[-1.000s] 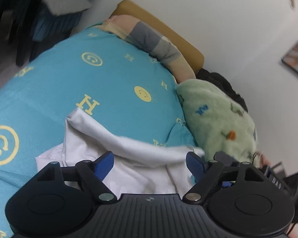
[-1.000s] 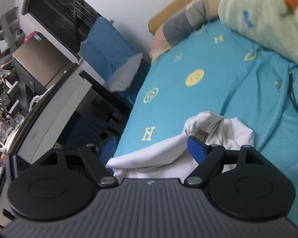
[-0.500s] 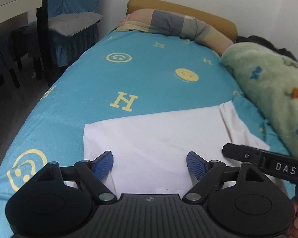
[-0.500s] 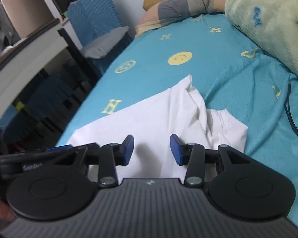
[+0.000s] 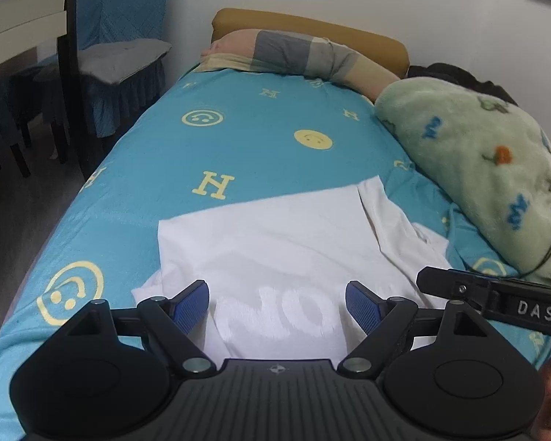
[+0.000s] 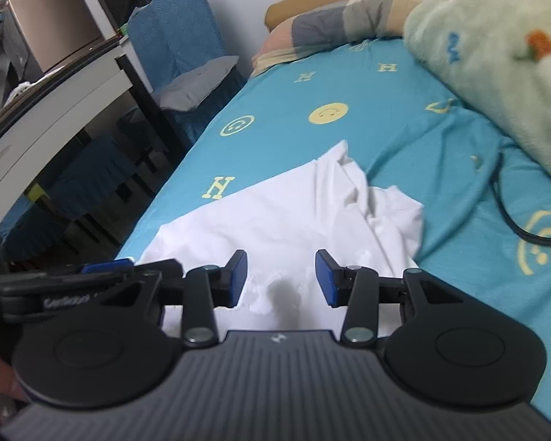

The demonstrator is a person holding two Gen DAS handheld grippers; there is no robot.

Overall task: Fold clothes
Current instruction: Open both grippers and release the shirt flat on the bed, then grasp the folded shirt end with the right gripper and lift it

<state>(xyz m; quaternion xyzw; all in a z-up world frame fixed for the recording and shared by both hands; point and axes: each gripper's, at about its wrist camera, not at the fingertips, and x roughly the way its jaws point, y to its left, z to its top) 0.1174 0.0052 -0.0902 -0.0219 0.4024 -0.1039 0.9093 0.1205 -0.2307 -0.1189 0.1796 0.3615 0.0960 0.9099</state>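
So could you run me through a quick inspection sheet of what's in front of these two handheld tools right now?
Surface: bed with a blue sheet printed with yellow smileys and letters.
Job's things: white shirt lying partly flattened, its right side bunched into folds; faint lettering shows through.
Clutter: green fleece blanket heaped on the right; striped pillow at the headboard.
Grippers: left gripper and right gripper both above the shirt's near edge, jaws apart, holding nothing.
Cables: black cable lying on the sheet beside the blanket.
Surroundings: chair with a blue cover and a white table left of the bed; white wall behind.
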